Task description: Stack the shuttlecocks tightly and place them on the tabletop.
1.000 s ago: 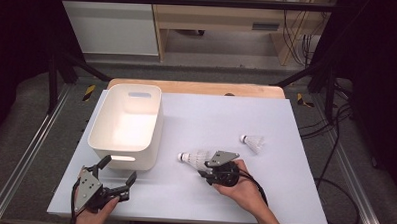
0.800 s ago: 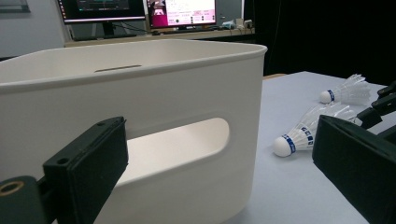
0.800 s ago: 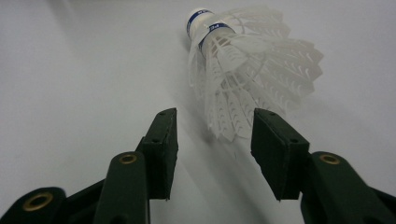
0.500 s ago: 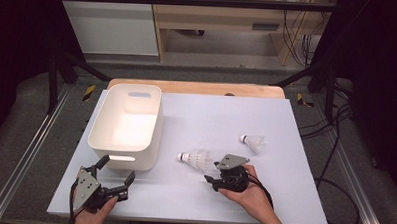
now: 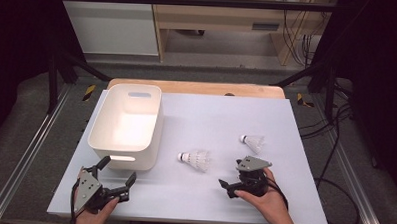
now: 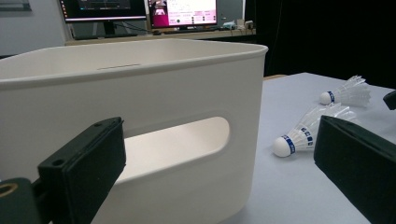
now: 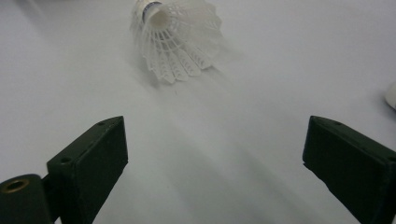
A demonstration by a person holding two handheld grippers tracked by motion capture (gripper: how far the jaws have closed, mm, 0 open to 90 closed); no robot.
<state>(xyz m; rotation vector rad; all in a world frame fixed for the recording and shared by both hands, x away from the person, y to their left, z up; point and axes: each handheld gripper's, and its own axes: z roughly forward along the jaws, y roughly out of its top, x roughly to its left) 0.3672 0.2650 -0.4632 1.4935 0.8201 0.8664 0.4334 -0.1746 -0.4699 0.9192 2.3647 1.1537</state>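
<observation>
A white feathered shuttlecock [image 5: 196, 159] with a blue band lies on its side mid-table, its cork toward the white bin [image 5: 126, 127]. My right gripper [image 5: 227, 182] sits just right of its skirt, apart from it. Its jaws have just been opening and stand open with nothing between them. In the right gripper view [image 7: 215, 158] that shuttlecock [image 7: 177, 37] lies ahead on the white board. A second shuttlecock [image 5: 253, 142] rests farther right. My left gripper [image 5: 118, 170] is open at the bin's near wall [image 6: 140, 107], with both shuttlecocks [image 6: 310, 133] [image 6: 348, 93] off to its right.
The white board [image 5: 211, 117] covers the table, with a wooden strip [image 5: 197, 87] along its far edge. Metal rails [image 5: 30, 151] run down both sides. The bin has handle slots and looks empty.
My right gripper, which was at the near shuttlecock's skirt, has drawn back to the right and its jaws have spread. The shuttlecock stays on the board. The left gripper has kept still.
</observation>
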